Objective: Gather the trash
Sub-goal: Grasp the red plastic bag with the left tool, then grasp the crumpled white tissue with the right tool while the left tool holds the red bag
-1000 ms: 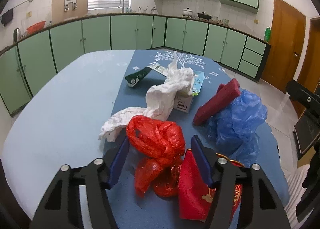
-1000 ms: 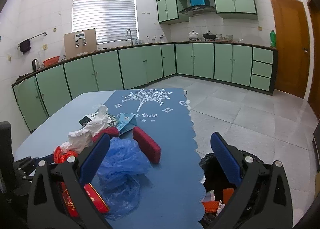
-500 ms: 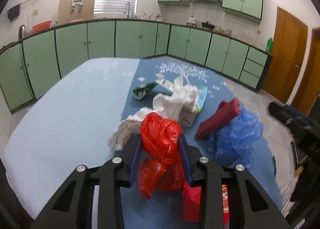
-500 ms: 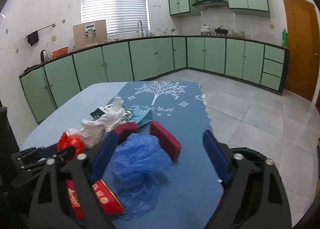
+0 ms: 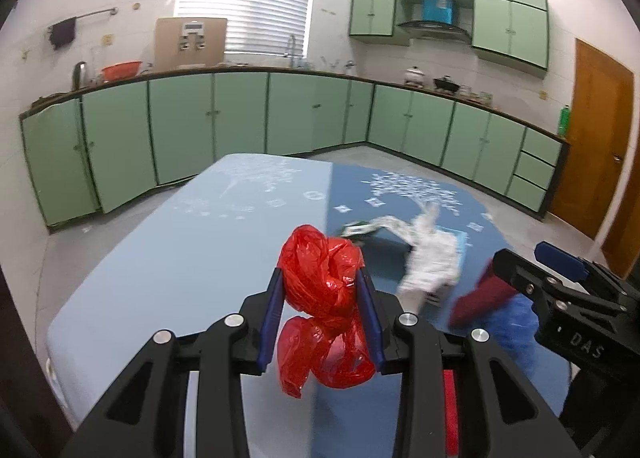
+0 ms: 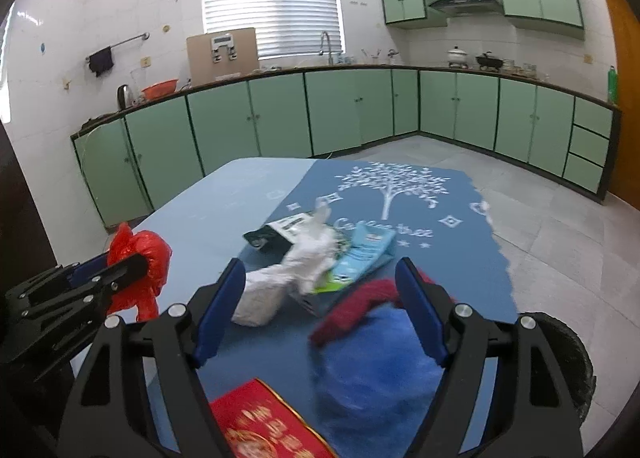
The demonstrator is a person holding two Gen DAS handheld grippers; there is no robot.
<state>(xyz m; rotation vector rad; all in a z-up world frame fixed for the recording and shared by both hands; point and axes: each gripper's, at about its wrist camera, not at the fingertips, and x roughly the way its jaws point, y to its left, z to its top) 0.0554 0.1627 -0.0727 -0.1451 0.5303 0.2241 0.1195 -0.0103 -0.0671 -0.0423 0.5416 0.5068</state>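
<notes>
My left gripper (image 5: 320, 278) is shut on a crumpled red plastic bag (image 5: 324, 298) and holds it above the light blue table (image 5: 180, 258); the bag's tail hangs below the pads. In the right wrist view the same red bag (image 6: 148, 258) shows at the far left. My right gripper (image 6: 320, 270) is closing over a blue plastic bag (image 6: 372, 358) and a dark red bundle (image 6: 352, 306). Both lie between the jaws, and the pads do not press on them. A white crumpled wad (image 6: 292, 270) lies just beyond.
A light blue carton (image 6: 368, 250) and a dark green wrapper (image 6: 264, 236) lie on the dark blue runner. A red packet (image 6: 260, 426) lies under my right gripper. A black bin (image 6: 568, 350) stands off the table's right edge. Green cabinets line the walls.
The left jaws shut on the red bag and lifted it off the table. The right gripper moved in over the blue bag and its jaws narrowed.
</notes>
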